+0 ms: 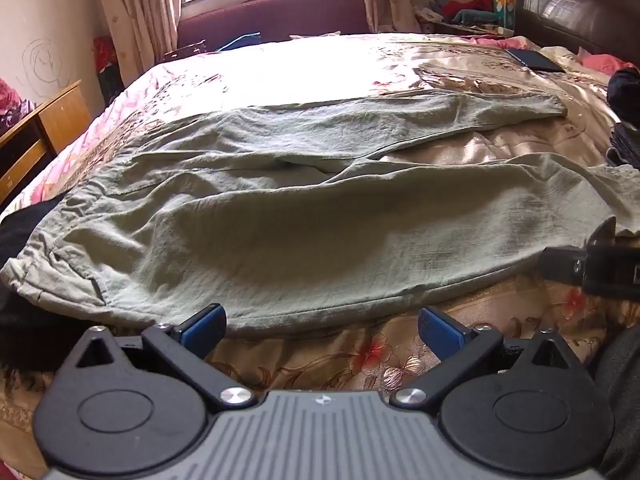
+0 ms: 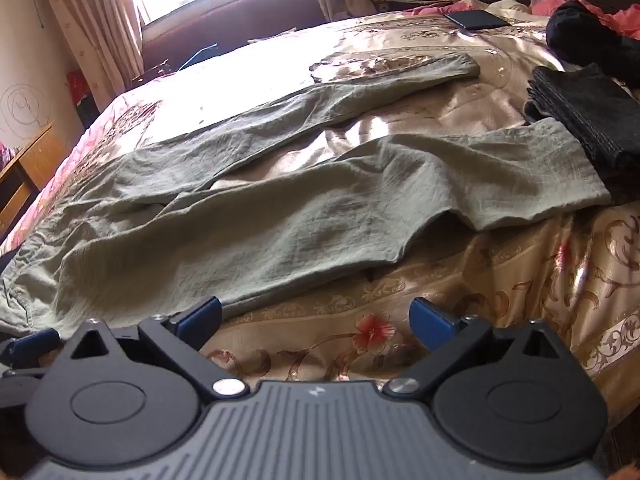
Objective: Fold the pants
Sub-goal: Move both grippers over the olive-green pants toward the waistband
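Where pants (image 1: pixel 304 216) run off-frame, waistband cut off left.

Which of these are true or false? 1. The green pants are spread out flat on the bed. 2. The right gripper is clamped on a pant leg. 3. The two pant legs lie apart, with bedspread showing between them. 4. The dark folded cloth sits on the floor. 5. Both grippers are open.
1. True: the pants lie unfolded on the bed.
2. False: the right gripper is open and holds nothing.
3. True: bedspread shows between the legs.
4. False: the dark folded cloth lies on the bed, at the near leg's hem.
5. True: the left gripper is open too.
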The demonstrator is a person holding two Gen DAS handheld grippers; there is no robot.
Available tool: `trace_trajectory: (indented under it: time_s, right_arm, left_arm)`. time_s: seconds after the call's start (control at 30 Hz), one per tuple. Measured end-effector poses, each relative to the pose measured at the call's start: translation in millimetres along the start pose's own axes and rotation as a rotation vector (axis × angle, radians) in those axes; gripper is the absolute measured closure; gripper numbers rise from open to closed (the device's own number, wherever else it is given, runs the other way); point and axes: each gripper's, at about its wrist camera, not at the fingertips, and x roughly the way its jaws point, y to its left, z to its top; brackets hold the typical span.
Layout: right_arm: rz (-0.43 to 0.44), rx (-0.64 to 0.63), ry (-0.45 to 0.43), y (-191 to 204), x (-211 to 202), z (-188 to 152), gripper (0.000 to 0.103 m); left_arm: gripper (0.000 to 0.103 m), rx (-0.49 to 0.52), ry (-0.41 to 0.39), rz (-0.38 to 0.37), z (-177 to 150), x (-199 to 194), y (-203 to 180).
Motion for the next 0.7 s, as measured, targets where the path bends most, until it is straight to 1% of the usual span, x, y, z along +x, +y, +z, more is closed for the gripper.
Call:
trace_trajectory:
  time_s: [0.1,0.17,0.23,0.3,0.33,0.37,0.43,0.47,0.53,0.57,0.6,0.63,0.67,0.7]
  right_arm:
    - [-0.041,0.086,-0.039,-32,-10,18,0.004]
    - [-0.080,0.169,-0.051,-68,-14,31,0.004]
    - [-0.123,0.254,-0.070,-103,-17,35,0.004]
    - [-0.184,0.298,-0.085,-125,-14,38,0.004]
    - [-0.191,0.348,-0.076,-136,-6,39,0.007]
    - [-0.183,0.411,-0.094,-153,0,39,0.009]
    - [-0.144,0.541,-0.110,-180,10,37,0.018]
    - [-0.124,0.594,-0.117,-190,15,36,0.018]
    - [-0.097,0.637,-0.149,-200,23,37,0.021]
    - [-0.101,0.623,-0.166,-200,24,40,0.023]
    - [-0.112,0.605,-0.176,-198,28,44,0.034]
    - [-0.126,0.583,-0.195,-198,26,49,0.054]
    - [-0.130,0.582,-0.197,-200,28,51,0.068]
    - [-0.123,0.599,-0.184,-204,31,53,0.078]
  left_arm:
    - [0.000,0.048,-0.030,-0.028,10,2,-16]
    - [0.000,0.065,-0.042,-0.060,18,6,-27]
    - [0.000,0.082,-0.049,-0.094,25,10,-39]
    - [0.000,0.103,-0.049,-0.123,30,17,-53]
    - [0.000,0.118,-0.048,-0.134,33,20,-60]
    - [0.000,0.133,-0.047,-0.143,35,23,-67]
    - [0.000,0.160,-0.048,-0.153,37,27,-77]
    - [0.000,0.172,-0.050,-0.160,37,28,-83]
    - [0.000,0.191,-0.051,-0.172,37,30,-90]
    - [0.000,0.203,-0.050,-0.175,36,31,-94]
    - [0.000,0.216,-0.050,-0.176,36,32,-98]
    - [0.000,0.229,-0.048,-0.178,35,33,-100]
    - [0.000,0.239,-0.046,-0.179,35,34,-103]
    - [0.000,0.246,-0.042,-0.181,35,35,-106]
